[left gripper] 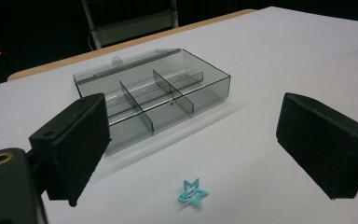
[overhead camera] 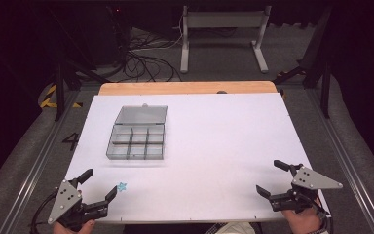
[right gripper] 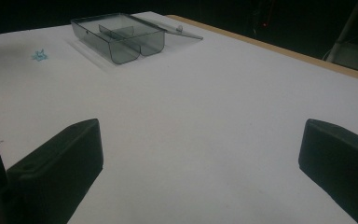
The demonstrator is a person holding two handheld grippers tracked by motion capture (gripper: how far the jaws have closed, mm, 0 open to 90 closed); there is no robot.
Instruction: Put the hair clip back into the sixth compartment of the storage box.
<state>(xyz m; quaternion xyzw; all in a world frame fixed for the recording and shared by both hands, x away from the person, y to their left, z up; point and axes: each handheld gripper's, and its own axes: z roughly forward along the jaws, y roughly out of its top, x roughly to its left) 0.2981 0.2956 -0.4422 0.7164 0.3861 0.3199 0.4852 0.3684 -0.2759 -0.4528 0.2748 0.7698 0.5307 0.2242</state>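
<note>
Left tongs [overhead camera: 99, 184] spread wide, nothing between, at near-left edge of surface [overhead camera: 214, 126]; star [overhead camera: 121, 186] lies just beside, box [overhead camera: 137, 134] farther back. Right tongs [overhead camera: 274, 178] spread too, near-right corner, w/ bare room between.

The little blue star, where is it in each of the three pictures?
High view: the star lies on the white table, lower left, beside the left hand-held gripper.
Left gripper view: bottom middle, between the open jaws.
Right gripper view: far upper left.
Shared landmark: the clear compartment box, beyond the star.
</note>
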